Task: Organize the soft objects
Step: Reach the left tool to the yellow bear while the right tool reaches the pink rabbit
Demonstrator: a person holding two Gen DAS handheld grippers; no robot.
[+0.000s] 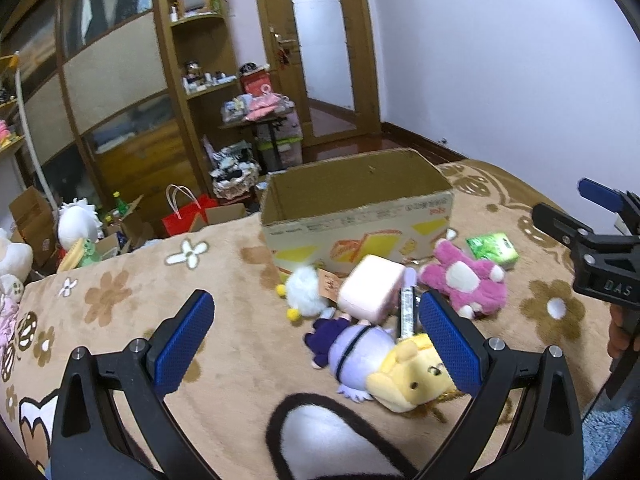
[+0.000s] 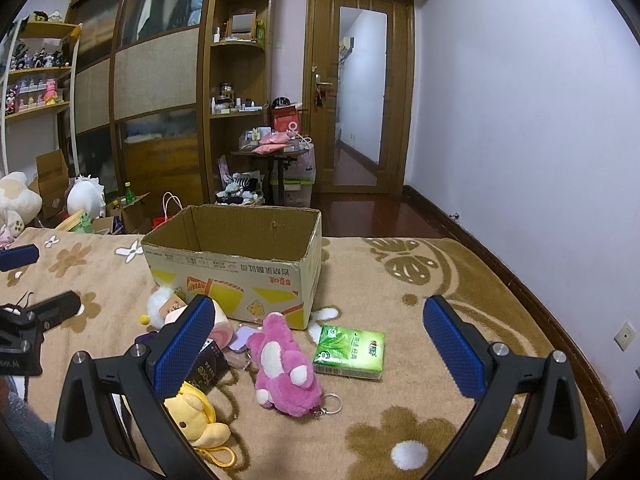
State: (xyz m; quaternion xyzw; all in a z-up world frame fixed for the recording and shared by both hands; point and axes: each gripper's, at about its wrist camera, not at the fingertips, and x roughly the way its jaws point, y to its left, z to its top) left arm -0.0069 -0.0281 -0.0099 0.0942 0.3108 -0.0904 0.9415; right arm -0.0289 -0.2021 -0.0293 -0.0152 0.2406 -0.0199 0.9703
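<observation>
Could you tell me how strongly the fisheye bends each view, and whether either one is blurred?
Left wrist view: wardrobe and door frame bow heavily, dark vignette at the corners, plush toys sharp. Right wrist view: same barrel bending, wall baseboard curves, cardboard box and green tissue pack crisp.

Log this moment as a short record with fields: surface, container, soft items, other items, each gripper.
surface: floral blanket
container: cardboard box, open top, nothing visible inside
soft items: pink plush, yellow plush, purple plush, white fluffy plush, all on the blanket in front of the box
other items: green tissue pack right of the pink plush; pink block beside the white plush
left gripper: open, holding nothing
right gripper: open, holding nothing, above the pink plush
</observation>
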